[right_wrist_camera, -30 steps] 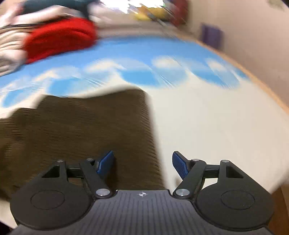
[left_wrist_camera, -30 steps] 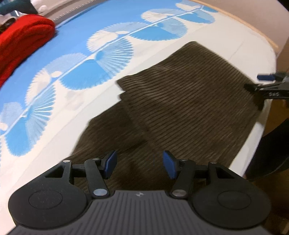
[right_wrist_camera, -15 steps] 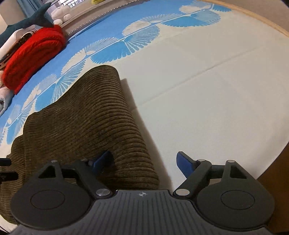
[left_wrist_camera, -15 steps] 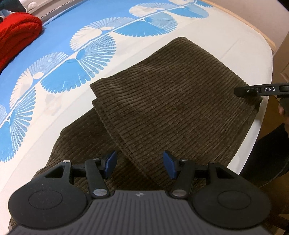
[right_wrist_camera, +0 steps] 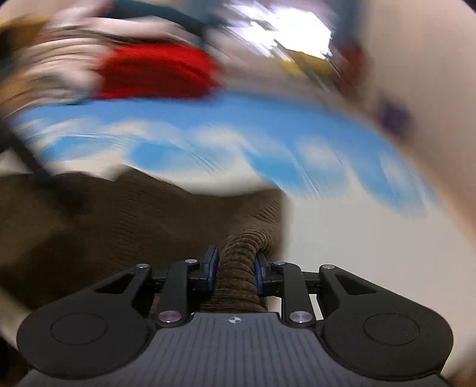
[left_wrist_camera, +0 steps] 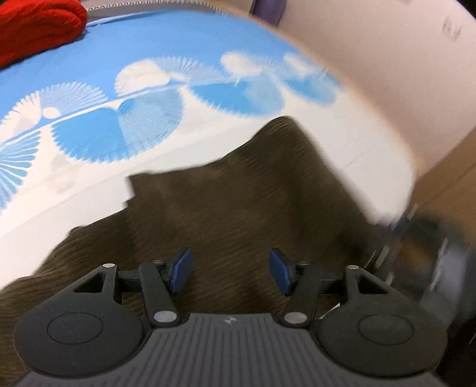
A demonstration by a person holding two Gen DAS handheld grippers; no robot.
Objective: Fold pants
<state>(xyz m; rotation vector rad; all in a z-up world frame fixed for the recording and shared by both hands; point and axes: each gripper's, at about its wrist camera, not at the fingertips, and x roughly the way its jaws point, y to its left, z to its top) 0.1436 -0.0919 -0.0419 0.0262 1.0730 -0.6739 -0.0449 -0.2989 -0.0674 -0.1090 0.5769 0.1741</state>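
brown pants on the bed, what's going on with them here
A person is folding brown pants on a blue and white sheet, with a claw in each hand. The right claw is closing on a bunched edge of the pants. The left claw is open above the fabric, holding nothing. A red blanket lies farther back.

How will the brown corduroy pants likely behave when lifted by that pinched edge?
Probably floppy: the pants bunch into a roll between the closing right gripper pads. Thick ribbed cloth likely grips well. The free part should drape and drag on the bed sheet.
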